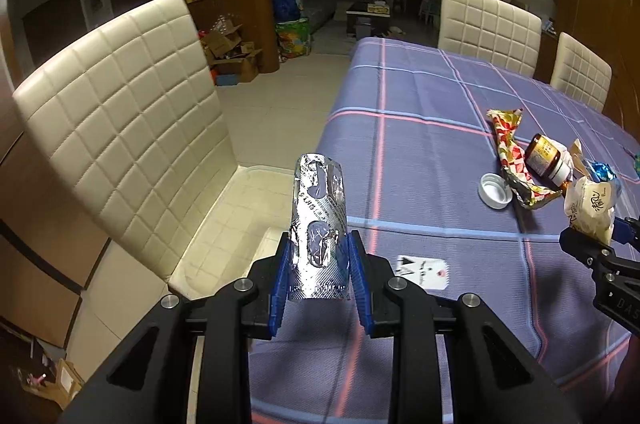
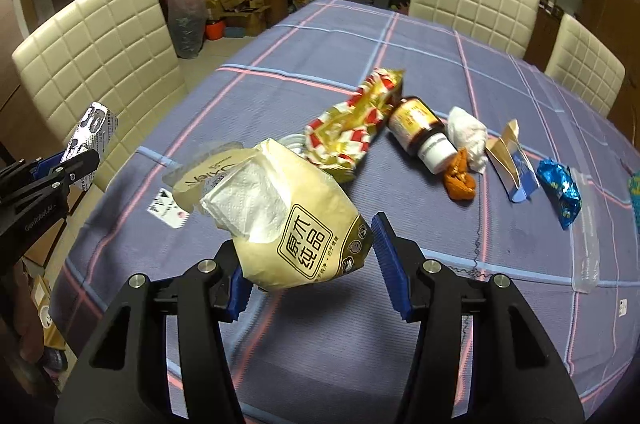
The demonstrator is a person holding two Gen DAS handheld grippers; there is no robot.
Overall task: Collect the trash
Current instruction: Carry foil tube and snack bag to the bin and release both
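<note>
My left gripper [image 1: 320,240] is shut on a silver blister pack [image 1: 318,220], which stands up between the blue pads over the table's left edge. From the right wrist view the same blister pack [image 2: 94,132] and left gripper [image 2: 68,160] sit at the far left. The right gripper [image 2: 308,240] is shut on a beige tissue pack [image 2: 296,224] with white tissue poking out, held above the plaid tablecloth [image 2: 320,56]. On the cloth lie a red-gold wrapper [image 2: 356,120], a brown bottle [image 2: 420,128], a white wad [image 2: 466,132] and a blue foil wrapper [image 2: 560,192].
A white cap [image 1: 495,190] and a small white card [image 2: 170,210] lie near the front. A torn blue carton [image 2: 514,164], an orange-brown scrap [image 2: 460,176] and a clear plastic strip [image 2: 584,240] lie right. Cream chairs [image 1: 120,112] [image 1: 488,24] surround the table.
</note>
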